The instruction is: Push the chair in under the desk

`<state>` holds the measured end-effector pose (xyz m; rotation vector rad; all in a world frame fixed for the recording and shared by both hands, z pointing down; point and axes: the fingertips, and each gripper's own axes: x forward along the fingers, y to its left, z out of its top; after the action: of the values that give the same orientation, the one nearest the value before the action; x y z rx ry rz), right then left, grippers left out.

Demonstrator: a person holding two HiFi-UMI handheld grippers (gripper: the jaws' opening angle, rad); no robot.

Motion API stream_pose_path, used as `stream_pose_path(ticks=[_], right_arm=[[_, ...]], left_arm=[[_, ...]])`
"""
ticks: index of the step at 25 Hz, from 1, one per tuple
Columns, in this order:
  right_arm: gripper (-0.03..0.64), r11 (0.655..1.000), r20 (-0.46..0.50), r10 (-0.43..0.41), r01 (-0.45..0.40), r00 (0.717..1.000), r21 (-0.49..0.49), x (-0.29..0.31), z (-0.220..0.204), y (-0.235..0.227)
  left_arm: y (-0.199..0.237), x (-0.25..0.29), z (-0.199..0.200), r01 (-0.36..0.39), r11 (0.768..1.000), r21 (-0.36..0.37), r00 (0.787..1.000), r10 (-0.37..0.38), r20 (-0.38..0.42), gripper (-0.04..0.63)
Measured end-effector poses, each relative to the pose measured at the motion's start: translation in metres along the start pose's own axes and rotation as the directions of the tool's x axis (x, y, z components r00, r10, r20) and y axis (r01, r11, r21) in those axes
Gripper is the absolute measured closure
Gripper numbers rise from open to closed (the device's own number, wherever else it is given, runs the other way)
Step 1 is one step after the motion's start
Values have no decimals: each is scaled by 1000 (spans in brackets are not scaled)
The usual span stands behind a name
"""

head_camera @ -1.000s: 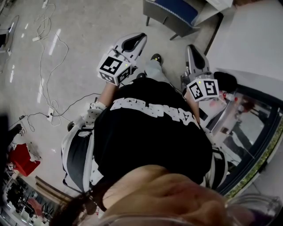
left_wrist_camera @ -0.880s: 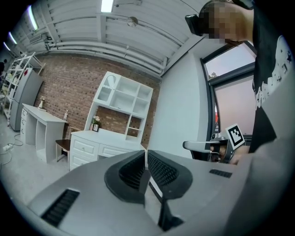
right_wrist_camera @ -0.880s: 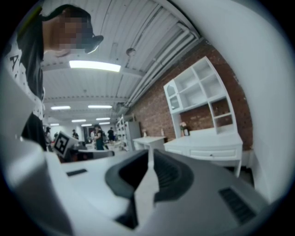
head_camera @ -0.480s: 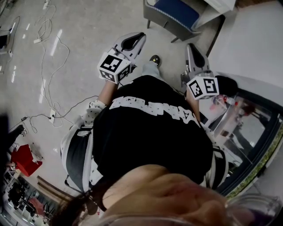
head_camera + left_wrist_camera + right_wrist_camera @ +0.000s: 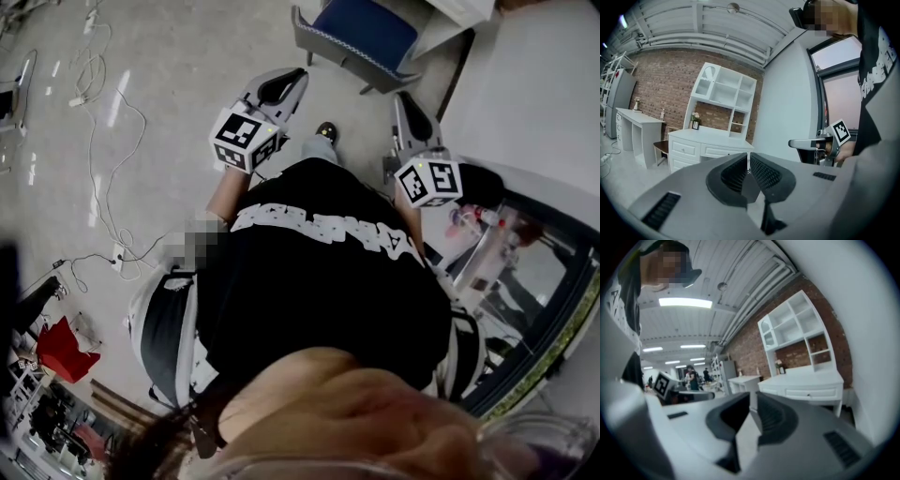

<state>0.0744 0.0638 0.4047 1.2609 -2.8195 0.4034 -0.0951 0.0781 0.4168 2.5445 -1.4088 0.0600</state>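
A chair (image 5: 364, 30) with a blue seat and grey frame stands at the top of the head view, beside a white desk (image 5: 461, 11). The left gripper view shows that desk (image 5: 710, 144) with a white shelf unit on it, and the right gripper view shows the same desk (image 5: 806, 380). My left gripper (image 5: 298, 75) hangs in the air short of the chair, shut and empty. My right gripper (image 5: 401, 97) is level with it on the right. Its jaws have just been opening to a narrow slit, with nothing between them. Neither gripper touches the chair.
White cables and a power strip (image 5: 112, 253) lie on the floor at the left. A red thing (image 5: 58, 349) sits at lower left. A white wall (image 5: 539, 84) and a dark glass door frame (image 5: 548, 281) close the right. A second white desk (image 5: 640, 127) has a brown chair (image 5: 661, 146).
The person has stepped forward and both grippers have moved towards the chair. More of its blue seat and grey frame shows at the top of the head view.
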Motion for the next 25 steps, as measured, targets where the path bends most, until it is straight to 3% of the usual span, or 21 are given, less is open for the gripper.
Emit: stream_pose_path(ticks=[10,20,25], right_arm=[[541,999,-84,-37,39,996,12,46,-20,-58],[531,998,-151,-53,57,987,19,50,-26,-82],[525,998,-207,-40,49,978,40,71,-51,-105]], left_arm=[[35,72,-20,18,1000,-15,997,-19,-76,557],[33,100,-9,36,999,8,994,-35,-106,557],[49,131,-31,37,999,24,988,-33,-153,555]])
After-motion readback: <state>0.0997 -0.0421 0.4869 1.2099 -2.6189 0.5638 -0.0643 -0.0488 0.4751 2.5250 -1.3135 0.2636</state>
